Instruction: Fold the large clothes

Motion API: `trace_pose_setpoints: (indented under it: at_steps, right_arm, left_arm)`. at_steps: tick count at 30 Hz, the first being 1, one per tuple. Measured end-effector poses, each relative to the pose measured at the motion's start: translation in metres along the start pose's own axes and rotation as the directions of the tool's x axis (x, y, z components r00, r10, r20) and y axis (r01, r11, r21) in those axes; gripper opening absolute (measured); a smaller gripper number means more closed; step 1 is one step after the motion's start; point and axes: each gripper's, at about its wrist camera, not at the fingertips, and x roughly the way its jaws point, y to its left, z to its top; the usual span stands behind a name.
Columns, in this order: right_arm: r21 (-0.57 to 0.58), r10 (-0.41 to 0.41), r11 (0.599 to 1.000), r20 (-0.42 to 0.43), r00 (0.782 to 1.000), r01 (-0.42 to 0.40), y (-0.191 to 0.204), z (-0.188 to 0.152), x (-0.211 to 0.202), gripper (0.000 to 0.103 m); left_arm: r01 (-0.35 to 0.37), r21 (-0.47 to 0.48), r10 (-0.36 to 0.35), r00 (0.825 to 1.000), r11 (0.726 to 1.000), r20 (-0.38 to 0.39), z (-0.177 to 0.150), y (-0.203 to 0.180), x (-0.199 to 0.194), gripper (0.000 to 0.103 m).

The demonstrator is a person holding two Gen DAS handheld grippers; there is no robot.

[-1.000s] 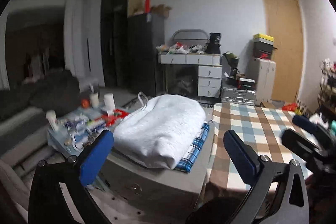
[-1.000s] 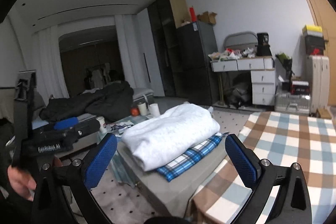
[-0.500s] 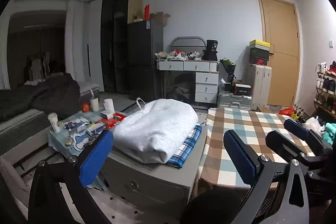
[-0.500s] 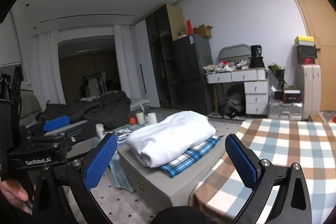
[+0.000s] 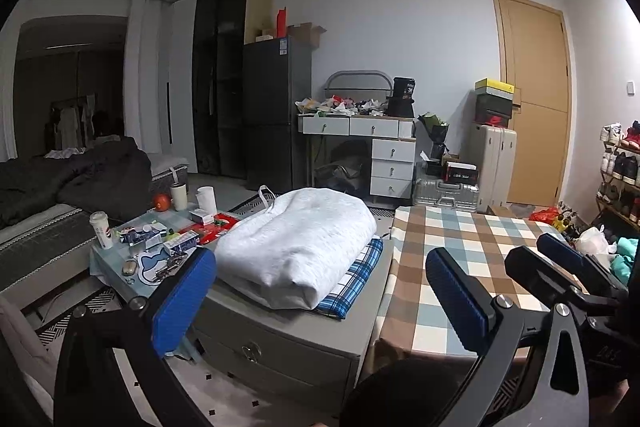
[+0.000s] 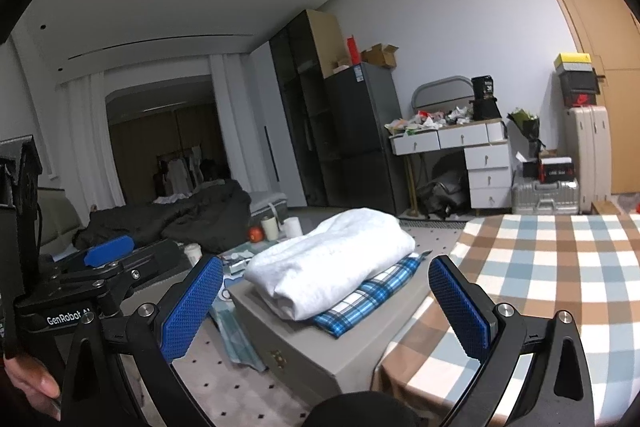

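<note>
A folded white garment (image 5: pixel 304 243) lies on a folded blue plaid garment (image 5: pixel 356 279), both stacked on a grey drawer chest (image 5: pixel 280 339). The same stack shows in the right wrist view, white (image 6: pixel 332 259) over plaid (image 6: pixel 372 299). My left gripper (image 5: pixel 320 299) is open and empty, held in the air short of the stack. My right gripper (image 6: pixel 326 307) is open and empty too, also short of the stack. Each gripper shows at the edge of the other's view.
A table with a brown and blue checked cloth (image 5: pixel 460 247) stands right of the chest. A cluttered low glass table (image 5: pixel 152 239) stands left of it. A sofa with dark bedding (image 5: pixel 60 187), a white desk (image 5: pixel 360 131) and suitcases stand further back.
Both grippers have drawn back and tilted up from the stack, so it looks smaller and more of the room and ceiling shows. Both stayed open and empty.
</note>
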Motion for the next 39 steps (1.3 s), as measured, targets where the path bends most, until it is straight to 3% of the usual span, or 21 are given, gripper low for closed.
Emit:
trace_pose_setpoints:
  at_steps: [21,39]
  right_arm:
    - [-0.044,0.007,0.999,-0.001,1.000,-0.007,0.011,-0.001,-0.003,0.103]
    - [0.019,0.012,1.000,-0.011,1.000,-0.011,0.000,-0.002,-0.004,0.103]
  left_arm:
    - [0.012,-0.009,-0.012,1.000,1.000,-0.025,0.004,-0.007,-0.010,0.102]
    - [0.009,-0.001,-0.009,1.000,1.000,-0.022,0.006,-0.010,-0.017,0.102]
